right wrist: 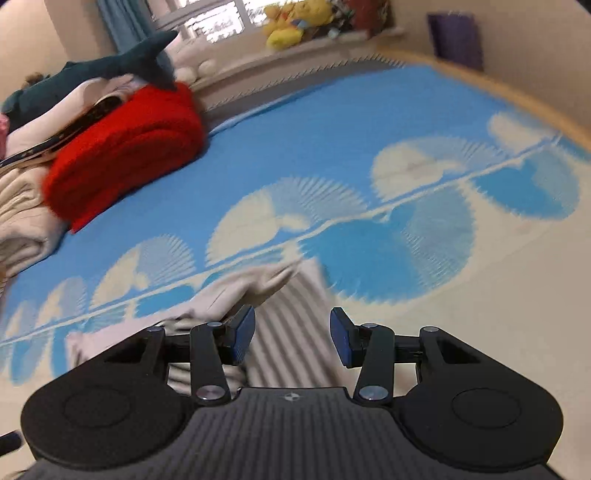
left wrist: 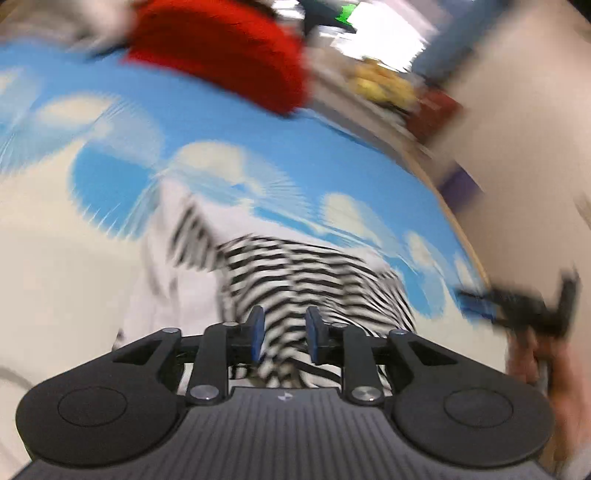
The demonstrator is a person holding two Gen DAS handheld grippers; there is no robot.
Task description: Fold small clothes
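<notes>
A black-and-white striped small garment [left wrist: 314,273] lies crumpled on the blue and cream patterned bed sheet [left wrist: 229,122], with a pale part [left wrist: 177,295] spread to its left. My left gripper [left wrist: 284,338] hovers just over it, jaws open; striped cloth shows in the gap and neither pad presses it. The view is blurred. In the right wrist view the same garment [right wrist: 291,332] runs under and between the fingers of my right gripper [right wrist: 291,336], which stands open. Its pale part [right wrist: 236,291] is bunched at the left. The right gripper [left wrist: 476,301] also shows at the left view's right edge.
A folded red cloth [right wrist: 125,147] sits on a pile of pale clothes [right wrist: 22,214] at the far left of the bed, with a dark plush shark [right wrist: 122,62] behind. Yellow plush toys [right wrist: 295,22] line the window ledge. A wooden bed edge [right wrist: 517,92] and wall run along the right.
</notes>
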